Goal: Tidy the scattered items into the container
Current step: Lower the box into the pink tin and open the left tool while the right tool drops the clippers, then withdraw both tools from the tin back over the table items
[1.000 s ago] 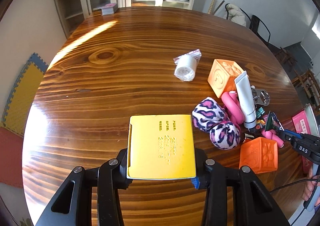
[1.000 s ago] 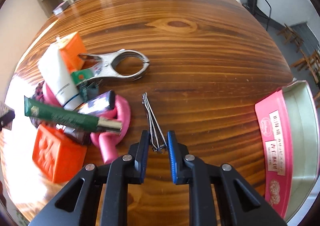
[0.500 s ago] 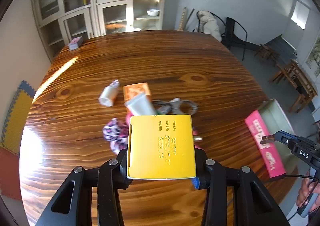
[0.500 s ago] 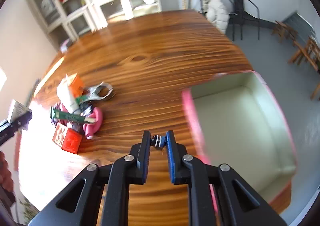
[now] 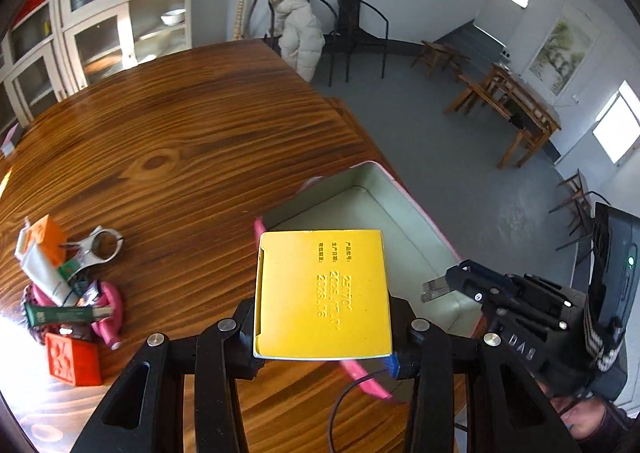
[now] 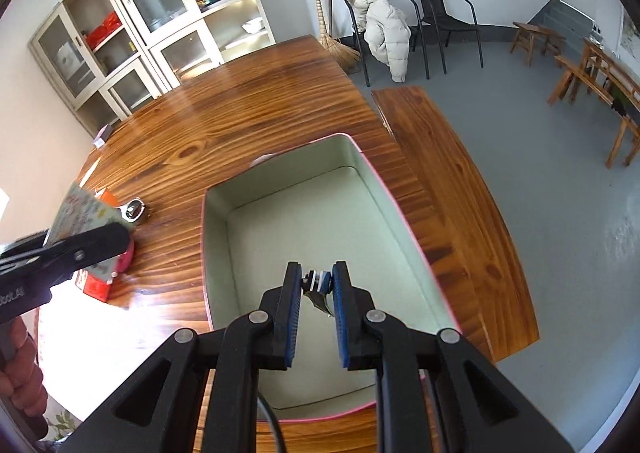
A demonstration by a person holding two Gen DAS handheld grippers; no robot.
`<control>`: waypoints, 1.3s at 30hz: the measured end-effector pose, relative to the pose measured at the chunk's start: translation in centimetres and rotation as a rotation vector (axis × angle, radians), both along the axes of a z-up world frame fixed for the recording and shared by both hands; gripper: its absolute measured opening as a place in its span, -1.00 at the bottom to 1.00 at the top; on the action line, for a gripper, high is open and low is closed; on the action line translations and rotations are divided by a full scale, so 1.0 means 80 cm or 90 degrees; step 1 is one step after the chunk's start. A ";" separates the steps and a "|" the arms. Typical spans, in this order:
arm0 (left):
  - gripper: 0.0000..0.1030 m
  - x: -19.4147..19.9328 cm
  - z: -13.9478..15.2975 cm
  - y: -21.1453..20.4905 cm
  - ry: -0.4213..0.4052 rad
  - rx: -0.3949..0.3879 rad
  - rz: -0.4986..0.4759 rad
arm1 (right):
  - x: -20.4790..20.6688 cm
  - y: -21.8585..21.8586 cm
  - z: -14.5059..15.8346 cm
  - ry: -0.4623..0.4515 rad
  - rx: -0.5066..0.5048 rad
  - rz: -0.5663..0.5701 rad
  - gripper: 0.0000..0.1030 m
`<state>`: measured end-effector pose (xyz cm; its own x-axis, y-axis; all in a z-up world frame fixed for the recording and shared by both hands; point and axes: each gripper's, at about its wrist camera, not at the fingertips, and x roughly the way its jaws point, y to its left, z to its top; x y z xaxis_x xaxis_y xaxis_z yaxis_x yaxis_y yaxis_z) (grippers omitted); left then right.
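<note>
The pink rectangular tin container with a pale green interior point(image 6: 320, 213) sits at the edge of the round wooden table point(image 5: 180, 141). Above its interior, the right gripper point(image 6: 316, 285) is clamped tight on small metal nail clippers point(image 6: 318, 293). The left gripper point(image 5: 324, 329) holds a flat yellow cardboard box point(image 5: 322, 293) between its partly open jaws, over the container's near left corner. The remaining scattered items point(image 5: 64, 293) lie piled on the table, well apart from the container.
</note>
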<state>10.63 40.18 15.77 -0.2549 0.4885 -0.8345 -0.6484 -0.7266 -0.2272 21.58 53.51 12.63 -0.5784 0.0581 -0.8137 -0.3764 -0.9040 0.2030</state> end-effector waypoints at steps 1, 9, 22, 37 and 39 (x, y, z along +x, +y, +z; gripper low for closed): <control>-0.13 0.000 -0.001 0.009 0.001 -0.002 -0.002 | -0.001 0.002 -0.001 0.000 0.001 0.004 -0.66; -0.13 0.000 -0.021 0.048 -0.009 -0.026 0.000 | -0.008 0.017 -0.014 -0.015 -0.006 0.036 -0.67; 0.77 0.007 -0.035 0.059 0.000 -0.082 0.023 | -0.006 0.041 -0.017 -0.016 0.002 0.020 0.46; 0.77 -0.014 -0.029 -0.072 -0.001 -0.120 0.239 | -0.052 0.005 -0.011 -0.012 -0.001 0.032 0.65; 0.77 -0.021 -0.027 -0.096 -0.002 -0.115 0.265 | -0.060 -0.007 -0.010 -0.015 -0.013 0.032 0.65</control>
